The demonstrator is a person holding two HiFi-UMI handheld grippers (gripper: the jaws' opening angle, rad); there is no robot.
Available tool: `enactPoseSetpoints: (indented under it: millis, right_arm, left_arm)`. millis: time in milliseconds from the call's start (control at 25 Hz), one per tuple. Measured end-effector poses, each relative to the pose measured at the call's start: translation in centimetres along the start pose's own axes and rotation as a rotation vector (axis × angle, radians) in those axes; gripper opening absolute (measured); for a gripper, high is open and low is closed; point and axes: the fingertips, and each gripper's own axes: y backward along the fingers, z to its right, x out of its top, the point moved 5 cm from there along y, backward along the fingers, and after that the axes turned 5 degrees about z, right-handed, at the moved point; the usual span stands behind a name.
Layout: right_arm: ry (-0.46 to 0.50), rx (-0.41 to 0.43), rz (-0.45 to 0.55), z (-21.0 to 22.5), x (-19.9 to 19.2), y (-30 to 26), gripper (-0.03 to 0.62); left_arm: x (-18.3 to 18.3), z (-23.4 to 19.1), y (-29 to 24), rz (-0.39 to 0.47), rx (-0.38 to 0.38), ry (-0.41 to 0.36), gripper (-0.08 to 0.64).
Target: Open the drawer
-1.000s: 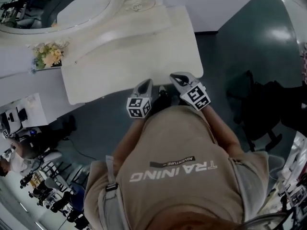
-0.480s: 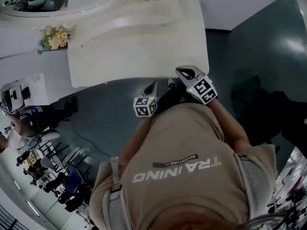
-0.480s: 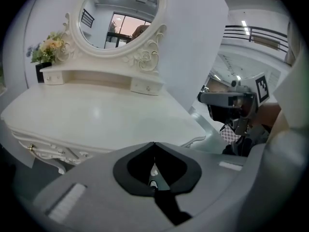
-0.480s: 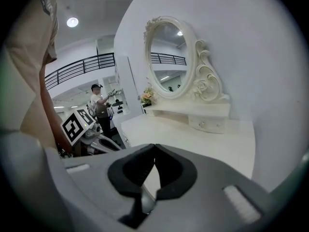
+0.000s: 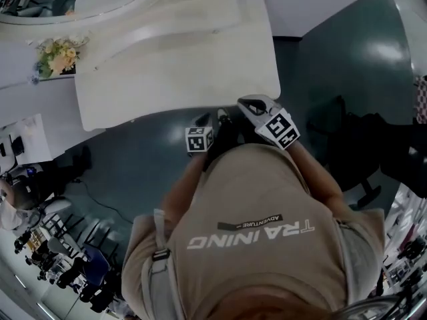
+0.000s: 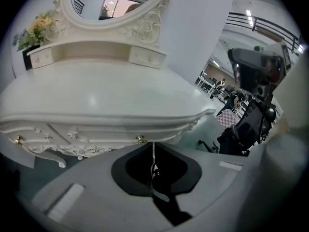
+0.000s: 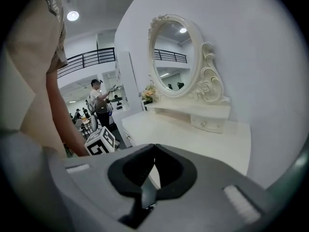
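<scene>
Hovering just short of table front, left gripper [image 6: 153, 145]: jaws pressed together, nothing between. Right gripper [image 7: 153, 148]: also closed, empty, near tabletop [image 6: 96, 100] corner.
Brass knob [image 6: 140, 139] just beyond left tips; best hold, small, likely slippery; jaws need opening first.
Drawer [image 6: 82, 132] under tabletop, closed, front facing person; long axis side to side, travel toward person. Probably stiff, light wood.
Second knob [image 6: 18, 140] far left.
Mirror [image 6: 116, 4] behind.

The bench [image 6: 96, 98] is a white carved dressing table standing on a dark floor [image 5: 147, 159]. Along its back edge sits a raised shelf [image 6: 91, 50] with two little drawers [image 6: 145, 57]. There's an oval mirror [image 6: 118, 6] above that, and flowers [image 6: 38, 27] by the shelf's left end.
</scene>
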Motion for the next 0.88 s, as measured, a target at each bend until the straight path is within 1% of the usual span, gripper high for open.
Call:
enactPoseSetpoints:
  millis: [80, 120, 160, 200, 280, 360, 440, 640, 760, 880]
  right_arm:
    - [-0.016, -0.023, -0.011, -0.2, -0.4, 0.8, 0.003]
    - [-0.023, -0.033, -0.017, -0.2, -0.6, 1.2, 0.003]
    - [-0.023, -0.042, -0.025, -0.3, -0.8, 1.5, 0.003]
    - [-0.018, -0.05, -0.034, -0.4, -1.1, 1.7, 0.003]
    - [-0.012, -0.067, -0.043, -0.5, -1.4, 2.1, 0.003]
    - [-0.023, -0.087, -0.036, -0.3, -1.4, 2.5, 0.003]
    - [-0.035, -0.111, -0.028, 0.0, -1.4, 2.9, 0.003]
    - [-0.042, -0.15, -0.025, 0.7, -1.3, 3.2, 0.003]
    - [-0.053, -0.168, -0.029, 0.7, -1.7, 3.7, 0.003]
    - [-0.053, -0.169, -0.029, 0.6, -1.9, 3.6, 0.003]
  left_arm:
    - [-1.0, -0.7, -1.6, -0.05, 0.005, -0.02, 0.014]
    - [-1.2, -1.2, -2.3, -0.068, 0.008, -0.015, 0.055]
    - [-1.3, -1.7, -2.9, -0.08, 0.009, 0.005, 0.121]
    - [-1.5, -2.1, -3.5, -0.088, 0.007, 0.039, 0.14]
    - [-1.9, -2.9, -4.3, -0.095, 0.006, 0.125, 0.14]
    - [-2.0, -3.3, -4.9, -0.1, 0.007, 0.177, 0.14]
    - [-1.8, -3.5, -5.4, -0.111, -0.001, 0.172, 0.14]
    - [-1.1, -3.1, -6.7, -0.14, -0.042, 0.115, 0.14]
    - [-0.7, -2.8, -7.5, -0.153, -0.018, 0.063, 0.146]
    - [-0.5, -3.3, -7.9, -0.151, 0.011, 0.094, 0.144]
